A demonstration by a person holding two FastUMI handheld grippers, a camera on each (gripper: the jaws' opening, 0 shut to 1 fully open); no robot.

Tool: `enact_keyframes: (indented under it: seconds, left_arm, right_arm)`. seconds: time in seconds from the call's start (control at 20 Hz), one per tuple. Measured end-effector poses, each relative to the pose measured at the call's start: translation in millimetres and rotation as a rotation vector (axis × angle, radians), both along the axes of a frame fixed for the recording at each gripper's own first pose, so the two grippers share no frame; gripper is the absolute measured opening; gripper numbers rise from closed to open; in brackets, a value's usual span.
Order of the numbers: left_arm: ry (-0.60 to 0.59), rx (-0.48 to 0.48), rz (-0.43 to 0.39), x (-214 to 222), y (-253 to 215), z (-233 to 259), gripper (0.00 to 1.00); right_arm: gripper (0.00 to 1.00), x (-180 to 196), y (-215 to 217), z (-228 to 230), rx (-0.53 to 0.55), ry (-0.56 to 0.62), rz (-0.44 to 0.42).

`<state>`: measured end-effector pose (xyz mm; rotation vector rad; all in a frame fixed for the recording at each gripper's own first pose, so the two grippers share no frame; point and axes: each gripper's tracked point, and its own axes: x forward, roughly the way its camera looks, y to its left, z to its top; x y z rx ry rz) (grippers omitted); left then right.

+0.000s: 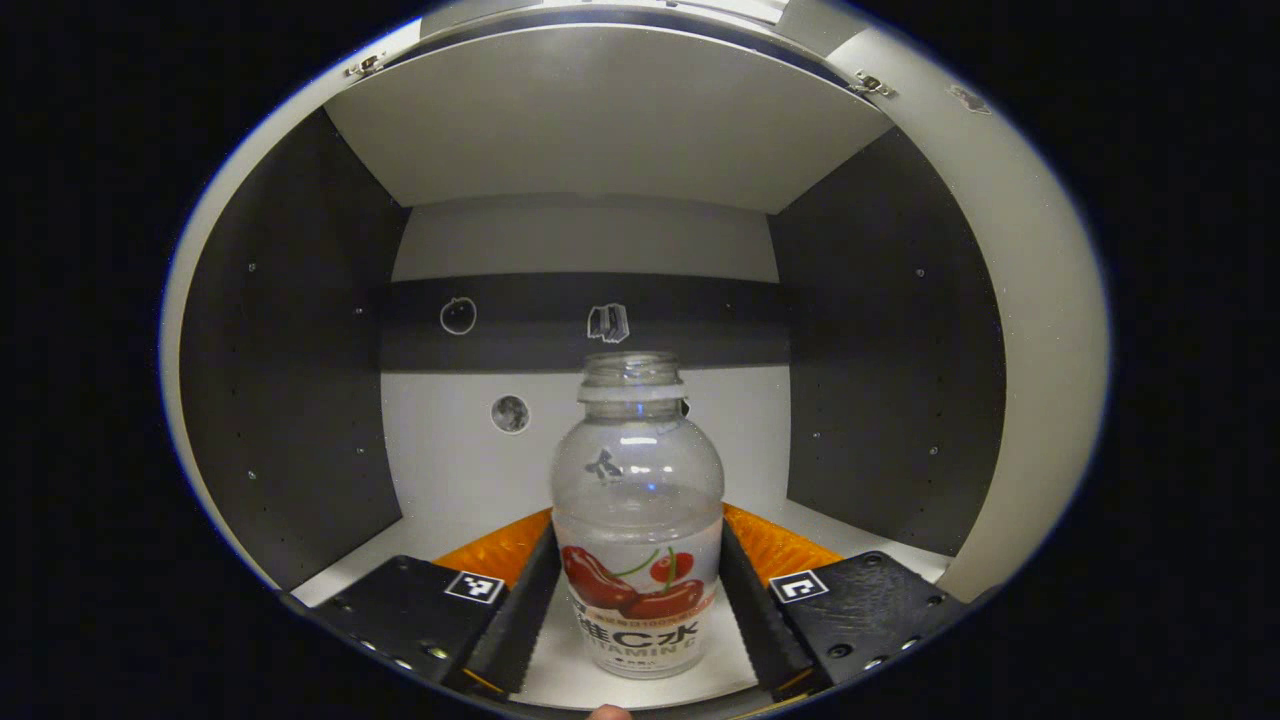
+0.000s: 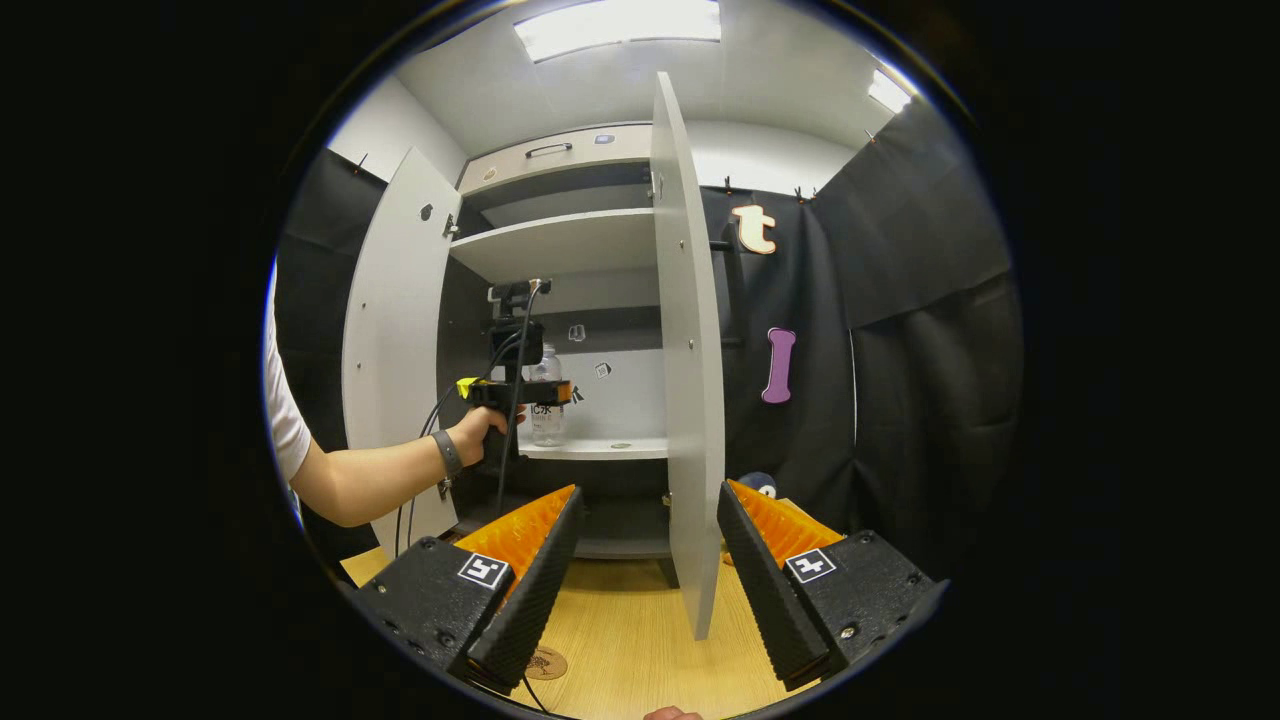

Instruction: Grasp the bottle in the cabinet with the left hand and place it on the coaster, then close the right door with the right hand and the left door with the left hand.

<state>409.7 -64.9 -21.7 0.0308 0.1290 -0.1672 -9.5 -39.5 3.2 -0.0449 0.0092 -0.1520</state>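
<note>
The left gripper (image 1: 638,610) closes on the bottle (image 1: 637,520) standing on the white cabinet shelf (image 1: 440,490). The right gripper (image 2: 648,590) hangs wide open and empty above the wooden table (image 2: 640,650), before the open right door (image 2: 690,400).

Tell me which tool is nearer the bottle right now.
Left. The left tool has the bottle between its fingers on the cabinet shelf. The right tool hangs back over the table, open, outside the cabinet by the right door.

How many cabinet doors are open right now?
2. The left door is swung out beside the person's arm, and the right door stands edge-on ahead of the right gripper. Neither is closed yet.
</note>
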Motion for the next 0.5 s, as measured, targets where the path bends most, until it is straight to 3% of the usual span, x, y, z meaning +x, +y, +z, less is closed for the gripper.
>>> enact_keyframes:
  seconds: [0.25,0.5]
  left_arm:
    - [-0.087,-0.043,-0.004,-36,9,35,0.75]
    - [-0.074,-0.020,-0.067,-116,6,41,0.75]
  right_arm:
    - [0.83,1,5,2,-0.005,-0.004,0.020]
    - [0.83,9,10,6,0.026,-0.010,0.070]
